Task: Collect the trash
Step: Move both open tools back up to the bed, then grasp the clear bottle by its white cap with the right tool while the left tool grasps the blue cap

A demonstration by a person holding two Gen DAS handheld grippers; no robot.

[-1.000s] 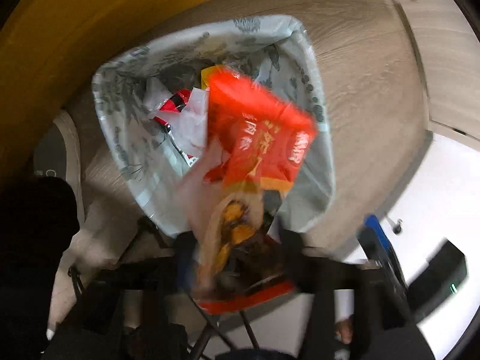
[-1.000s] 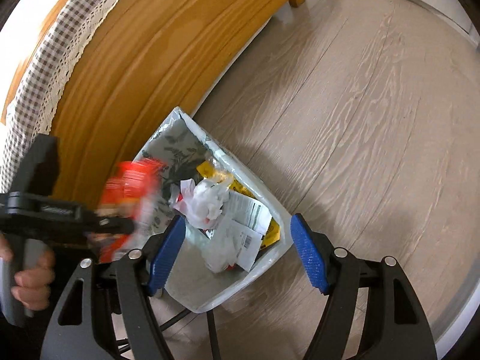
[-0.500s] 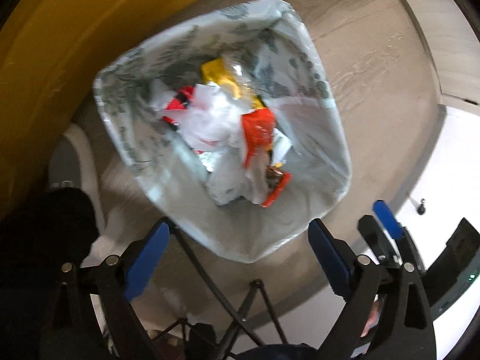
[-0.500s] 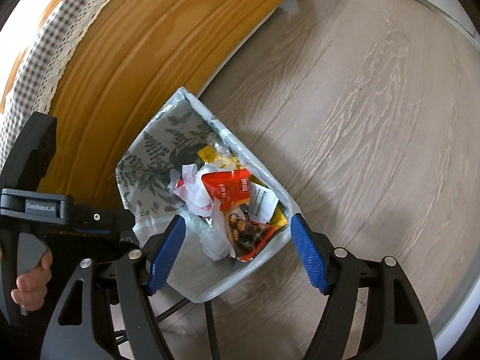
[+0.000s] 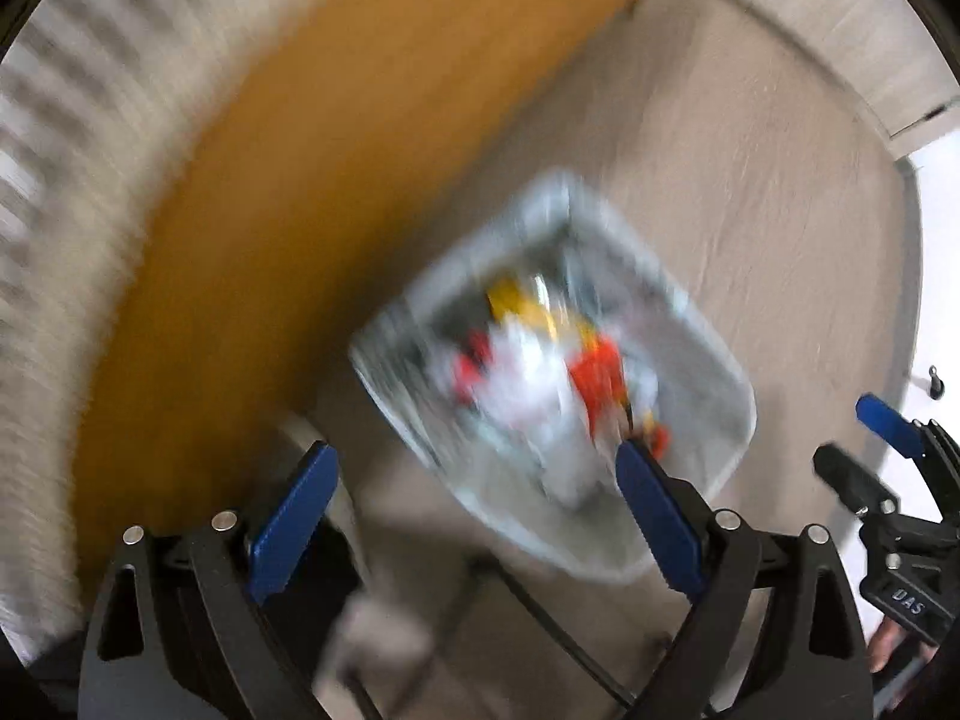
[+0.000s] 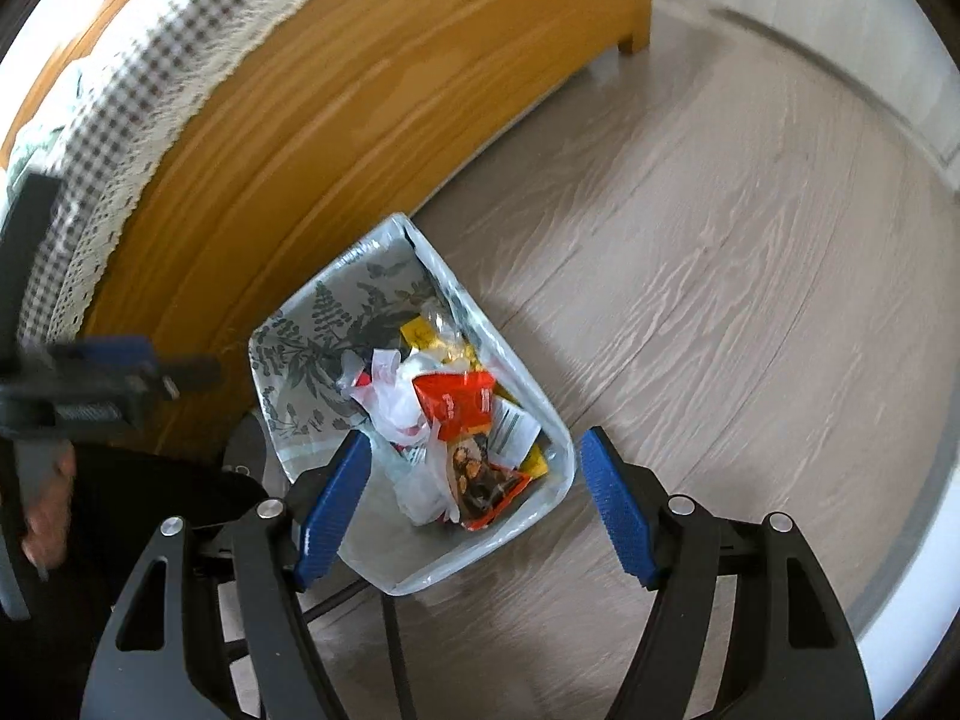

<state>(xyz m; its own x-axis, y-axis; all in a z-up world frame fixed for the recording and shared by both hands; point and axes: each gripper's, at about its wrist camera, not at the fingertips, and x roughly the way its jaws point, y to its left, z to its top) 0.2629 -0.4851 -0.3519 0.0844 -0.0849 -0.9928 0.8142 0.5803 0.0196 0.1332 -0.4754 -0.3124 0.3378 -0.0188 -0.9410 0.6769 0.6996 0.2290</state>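
A trash bin (image 6: 300,348) lined with a fern-print bag stands on the wood floor beside the bed. In it lie a red snack wrapper (image 6: 456,399), white plastic and yellow packets. The bin shows blurred in the left wrist view (image 5: 735,414) with the wrapper (image 5: 594,381) inside. My right gripper (image 6: 468,516) is open and empty above the bin's near edge. My left gripper (image 5: 474,510) is open and empty, above and left of the bin; it shows blurred at the left edge of the right wrist view (image 6: 114,378).
A wooden bed frame (image 6: 336,120) with a checked, lace-edged cover (image 6: 108,144) runs along the left. Wood floor (image 6: 720,300) stretches to the right, with a white edge (image 6: 906,570) at far right. A black stand leg (image 6: 393,648) crosses below the bin.
My left gripper let go of the red snack wrapper, which fell into the bin. The left gripper then drew back and swung left, blurring its view. The right gripper rose slightly.
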